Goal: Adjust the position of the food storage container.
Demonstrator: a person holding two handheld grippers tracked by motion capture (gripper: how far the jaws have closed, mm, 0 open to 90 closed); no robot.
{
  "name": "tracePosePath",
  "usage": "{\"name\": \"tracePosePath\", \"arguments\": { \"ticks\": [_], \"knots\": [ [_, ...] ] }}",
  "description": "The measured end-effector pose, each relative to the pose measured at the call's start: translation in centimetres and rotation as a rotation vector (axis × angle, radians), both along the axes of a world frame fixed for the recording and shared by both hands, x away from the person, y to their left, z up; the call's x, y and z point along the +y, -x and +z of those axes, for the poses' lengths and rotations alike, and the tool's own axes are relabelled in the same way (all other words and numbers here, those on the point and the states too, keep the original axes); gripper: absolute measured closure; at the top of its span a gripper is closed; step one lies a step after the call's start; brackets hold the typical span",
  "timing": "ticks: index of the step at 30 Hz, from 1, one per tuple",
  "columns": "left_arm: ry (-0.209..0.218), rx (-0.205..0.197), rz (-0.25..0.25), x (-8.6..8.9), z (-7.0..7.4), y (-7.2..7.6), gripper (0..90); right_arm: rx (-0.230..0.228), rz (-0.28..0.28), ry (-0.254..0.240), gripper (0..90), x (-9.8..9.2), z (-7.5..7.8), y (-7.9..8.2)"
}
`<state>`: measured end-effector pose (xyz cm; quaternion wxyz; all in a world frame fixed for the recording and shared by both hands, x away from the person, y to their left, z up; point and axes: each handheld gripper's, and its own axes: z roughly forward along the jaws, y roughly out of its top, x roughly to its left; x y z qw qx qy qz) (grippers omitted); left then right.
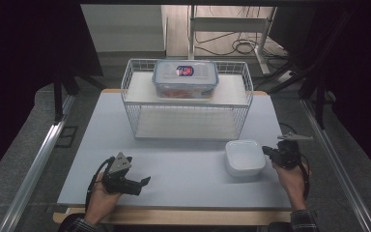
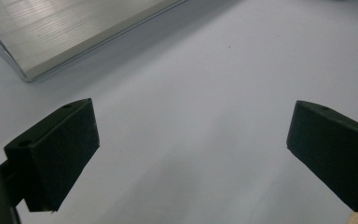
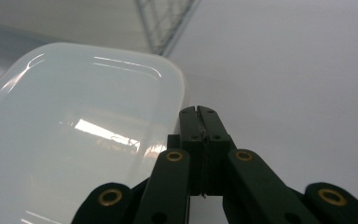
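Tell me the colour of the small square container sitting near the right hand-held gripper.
The small container is milky translucent white, clearest in the right gripper view.

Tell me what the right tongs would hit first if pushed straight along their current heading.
Probably the white lidded container: the right tongs, shut, point leftward at its near side. In the right gripper view the tips sit just beside its edge, so they might only graze it.

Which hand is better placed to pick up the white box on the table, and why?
The right. Its tool sits just beside the white box, jaws shut, so they must open first. The left tool is open but lies well across the table.
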<state>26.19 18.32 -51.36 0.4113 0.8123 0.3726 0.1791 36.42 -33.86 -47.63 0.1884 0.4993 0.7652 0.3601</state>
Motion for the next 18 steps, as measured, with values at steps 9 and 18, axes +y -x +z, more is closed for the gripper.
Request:
{"name": "tracePosePath", "arguments": {
  "ticks": [9,18],
  "knots": [
    [-0.002,0.0,-0.004,0.0,0.0,0.1,1.9,0.042,0.099,-0.006,89.5,3.9,-0.1,1.2],
    [0.0,0.002,-0.009,-0.2,0.0,0.1,1.9,0.062,0.193,-0.016,89.5,7.3,-0.2,2.2]
  ]
}}
